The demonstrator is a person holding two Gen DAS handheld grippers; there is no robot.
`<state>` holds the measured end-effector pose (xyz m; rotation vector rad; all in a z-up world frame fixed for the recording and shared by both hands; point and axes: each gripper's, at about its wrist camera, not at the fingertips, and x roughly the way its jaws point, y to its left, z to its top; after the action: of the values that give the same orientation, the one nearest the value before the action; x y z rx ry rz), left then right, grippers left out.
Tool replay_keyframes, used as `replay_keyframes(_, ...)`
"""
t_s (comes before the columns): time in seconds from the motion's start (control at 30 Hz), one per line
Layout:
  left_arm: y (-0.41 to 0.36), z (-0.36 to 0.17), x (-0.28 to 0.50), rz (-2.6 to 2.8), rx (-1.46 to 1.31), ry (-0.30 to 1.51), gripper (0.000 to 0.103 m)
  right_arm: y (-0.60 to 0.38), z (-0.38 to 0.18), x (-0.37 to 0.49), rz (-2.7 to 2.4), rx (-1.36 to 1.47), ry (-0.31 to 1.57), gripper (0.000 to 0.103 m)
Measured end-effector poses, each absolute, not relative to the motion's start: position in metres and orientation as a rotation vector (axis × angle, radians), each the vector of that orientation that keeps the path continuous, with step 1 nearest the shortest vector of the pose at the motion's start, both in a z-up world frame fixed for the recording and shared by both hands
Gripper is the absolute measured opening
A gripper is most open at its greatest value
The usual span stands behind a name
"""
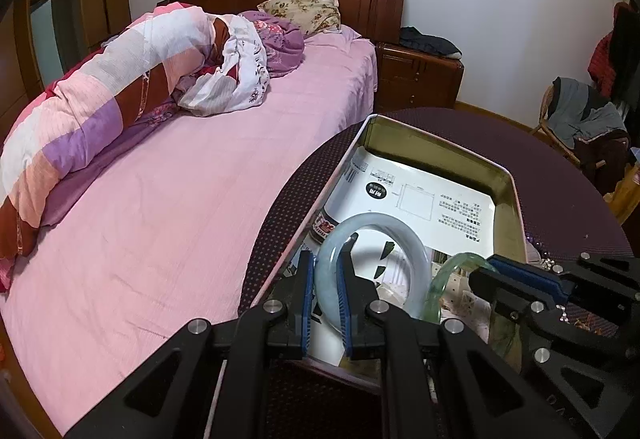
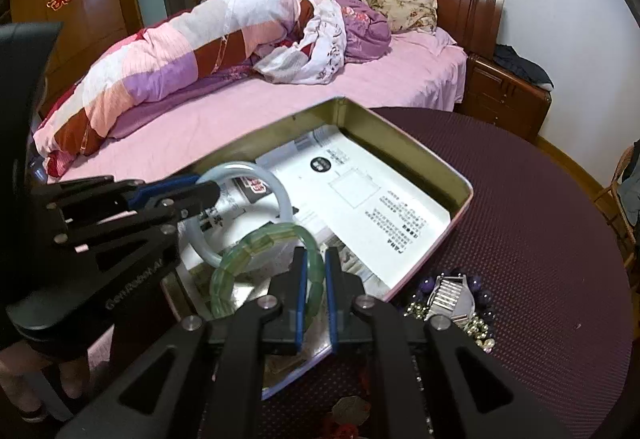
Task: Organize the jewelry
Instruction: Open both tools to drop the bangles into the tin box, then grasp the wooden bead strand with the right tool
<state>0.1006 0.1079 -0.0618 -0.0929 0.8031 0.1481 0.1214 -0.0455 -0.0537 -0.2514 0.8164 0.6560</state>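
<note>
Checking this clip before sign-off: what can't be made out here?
- Left wrist view: most of the green bracelet is hidden behind the right tongs.
- Right wrist view: the jewelry pile beside the tin is tangled and partly hidden by the tongs; its pieces cannot be counted.
- Both views: whether the pale bangle touches the tin's bottom is unclear.
</note>
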Motion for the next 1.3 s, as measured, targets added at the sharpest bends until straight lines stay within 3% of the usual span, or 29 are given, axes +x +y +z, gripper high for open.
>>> replay_keyframes(0.23, 0.104, -0.055, 0.096, 0.143, -0.089, 0.776, 0.014, -0.046, -0.059, 0.123, 0.664, -0.234, 0.842, 0.017)
replay_keyframes(0.3, 0.103, -0.052, 0.094, 0.147, -0.094, 0.77, 0.023, -0.051, -0.056, 0.121, 0.671, -0.212, 0.83, 0.043)
replay_keyframes(0.4, 0.101, -0.045, 0.088, 0.138, -0.117, 0.743, 0.045, -0.061, -0.045, 0.116, 0.68, -0.173, 0.806, 0.05)
replay_keyframes(0.47, 0.099, -0.038, 0.083, 0.17, -0.113, 0.707, 0.076, -0.07, -0.038, 0.114, 0.673, -0.153, 0.79, 0.052)
replay_keyframes(0.97, 0.063, -0.035, 0.057, 0.071, -0.096, 0.668, 0.077, -0.219, -0.051, 0.096, 0.407, -0.029, 0.829, 0.055)
replay_keyframes(1.3, 0.019, -0.049, 0.048, -0.001, 0.0, 0.702, 0.077, -0.214, -0.067, 0.083, 0.434, -0.024, 0.868, 0.05)
